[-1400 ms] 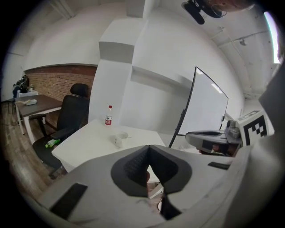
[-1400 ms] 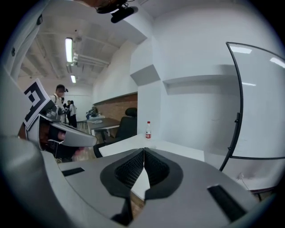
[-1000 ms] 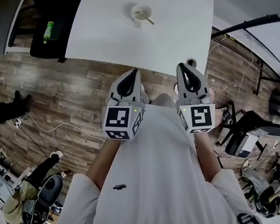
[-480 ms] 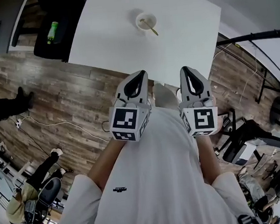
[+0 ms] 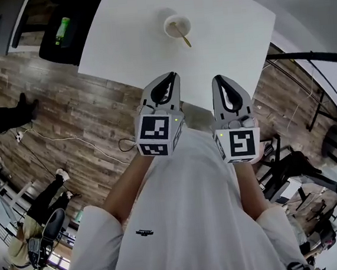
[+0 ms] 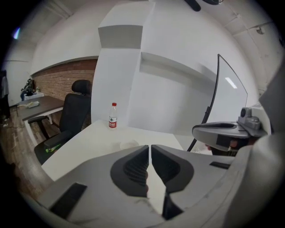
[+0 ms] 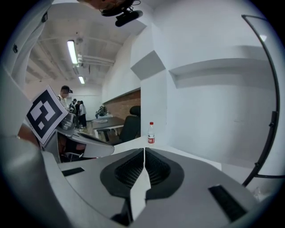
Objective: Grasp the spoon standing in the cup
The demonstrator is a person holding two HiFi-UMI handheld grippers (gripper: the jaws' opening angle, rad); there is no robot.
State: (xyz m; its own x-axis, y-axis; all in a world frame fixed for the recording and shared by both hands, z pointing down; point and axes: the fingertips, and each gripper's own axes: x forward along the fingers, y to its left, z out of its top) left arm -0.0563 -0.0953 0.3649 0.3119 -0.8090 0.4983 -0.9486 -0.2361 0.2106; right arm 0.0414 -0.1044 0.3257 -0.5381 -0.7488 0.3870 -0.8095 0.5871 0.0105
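A white cup [image 5: 176, 25] stands on the white table [image 5: 142, 51], with a gold-brown spoon [image 5: 182, 35] leaning out over its near rim. In the left gripper view the cup [image 6: 129, 144] shows small, just beyond the jaws. My left gripper [image 5: 173, 75] hovers at the table's near edge, well short of the cup; its jaws are opening, a thin slit between them and nothing in it. My right gripper [image 5: 217, 79] is beside it over the same edge, shut and empty. Both grippers [image 6: 150, 147] [image 7: 144, 149] point across the table.
A water bottle with a red label [image 6: 113, 116] stands at the table's far side, by the white wall. A black office chair [image 6: 75, 113] with a green bottle [image 5: 62, 30] on it stands to the table's left. Black stand legs [image 5: 315, 58] are at the right.
Both grippers have moved forward to the table's near edge, closer to the cup. The left one has drawn nearer to the right one.
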